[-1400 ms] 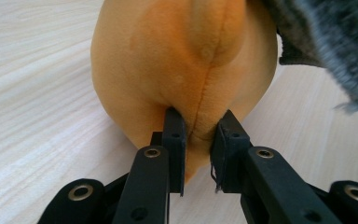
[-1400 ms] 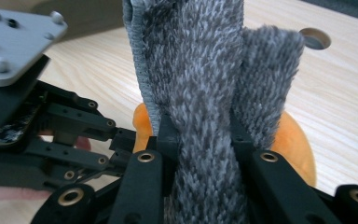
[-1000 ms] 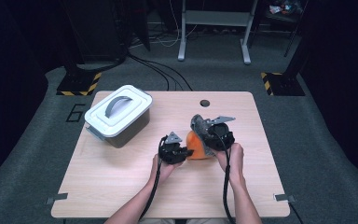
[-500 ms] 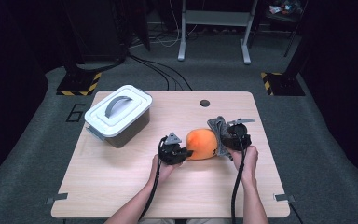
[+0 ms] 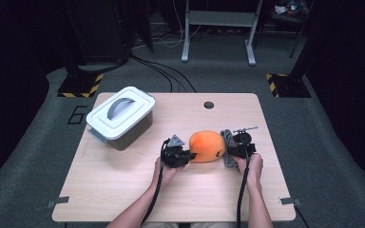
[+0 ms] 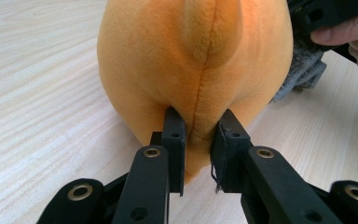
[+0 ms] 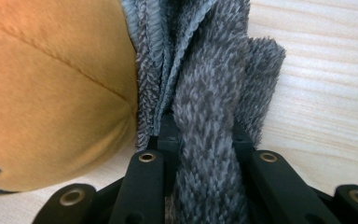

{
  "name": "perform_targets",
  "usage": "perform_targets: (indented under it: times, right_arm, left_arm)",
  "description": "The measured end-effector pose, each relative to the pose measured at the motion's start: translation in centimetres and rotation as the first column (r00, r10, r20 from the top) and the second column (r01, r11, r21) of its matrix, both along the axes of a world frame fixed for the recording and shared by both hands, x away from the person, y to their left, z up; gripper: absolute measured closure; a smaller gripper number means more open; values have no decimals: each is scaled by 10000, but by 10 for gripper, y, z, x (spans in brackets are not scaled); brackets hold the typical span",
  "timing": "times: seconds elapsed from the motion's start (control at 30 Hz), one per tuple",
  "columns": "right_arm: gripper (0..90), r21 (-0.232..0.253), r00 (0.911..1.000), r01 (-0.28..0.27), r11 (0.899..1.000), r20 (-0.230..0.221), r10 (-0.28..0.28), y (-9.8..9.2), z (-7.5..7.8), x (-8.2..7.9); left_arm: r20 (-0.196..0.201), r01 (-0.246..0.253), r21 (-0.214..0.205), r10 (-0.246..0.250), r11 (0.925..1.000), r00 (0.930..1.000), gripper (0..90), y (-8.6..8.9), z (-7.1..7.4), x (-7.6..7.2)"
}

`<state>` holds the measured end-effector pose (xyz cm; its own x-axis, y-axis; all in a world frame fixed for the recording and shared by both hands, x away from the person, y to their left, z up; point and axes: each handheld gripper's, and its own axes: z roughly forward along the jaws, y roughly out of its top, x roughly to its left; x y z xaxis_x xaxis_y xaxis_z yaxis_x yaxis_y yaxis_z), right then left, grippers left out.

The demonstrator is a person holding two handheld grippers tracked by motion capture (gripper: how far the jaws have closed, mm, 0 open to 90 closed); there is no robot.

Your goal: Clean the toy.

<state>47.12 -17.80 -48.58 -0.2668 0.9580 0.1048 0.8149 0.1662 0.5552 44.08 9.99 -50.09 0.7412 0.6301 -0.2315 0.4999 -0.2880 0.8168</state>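
High view: orange plush [image 5: 207, 146] lies mid-table, right of the lidded grey box [image 5: 120, 117], with the left gripper [image 5: 186, 155] at its left end and the right gripper [image 5: 229, 151] at its right. Left gripper view: jaws pinch a seam fold of the plush [image 6: 196, 60]. Right gripper view: jaws clamped on a grey cloth [image 7: 209, 112] touching the plush [image 7: 51, 93].

High view overlooks table [image 5: 123, 190]; gripper views (2) close on plush [image 5: 207, 146].
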Motion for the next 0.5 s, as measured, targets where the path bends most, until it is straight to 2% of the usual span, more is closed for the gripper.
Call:
perform_targets:
  times: [0.07,0.13,0.17,0.2,0.27,0.33,0.43,0.5]
  right_arm:
    - [737,38,9998,16,10000,212,-17,0,7,-4]
    - [738,129,9979,27,9999,647,-36,0,24,-11]
    - [738,121,9955,-109,9999,946,98,-1,31,-13]
    - [737,156,9913,-234,9996,1298,212,1,43,-18]
    - [737,269,9852,-517,9983,1648,466,7,59,-25]
    - [737,405,9724,-1038,9938,2143,928,17,77,-33]
    - [735,405,9549,-1775,9833,2488,1621,34,92,-39]
    - [735,332,9433,-2183,9753,2632,2022,46,97,-40]
  left_arm:
    - [-76,-97,-93,96,9999,9999,767,0,0,-1]
    - [-3,-106,-94,106,9999,9999,767,0,0,0]
    - [-38,-109,-65,109,9999,9999,767,0,0,-1]
    - [105,2,36,-2,10000,9999,767,0,0,0]
    - [193,-20,99,18,9999,9998,767,-1,1,0]
    - [245,-37,124,34,9999,9997,767,-2,1,0]
    - [285,-1,152,-4,9999,9996,767,-2,1,0]
    - [278,34,257,-42,9997,9996,767,-2,2,0]
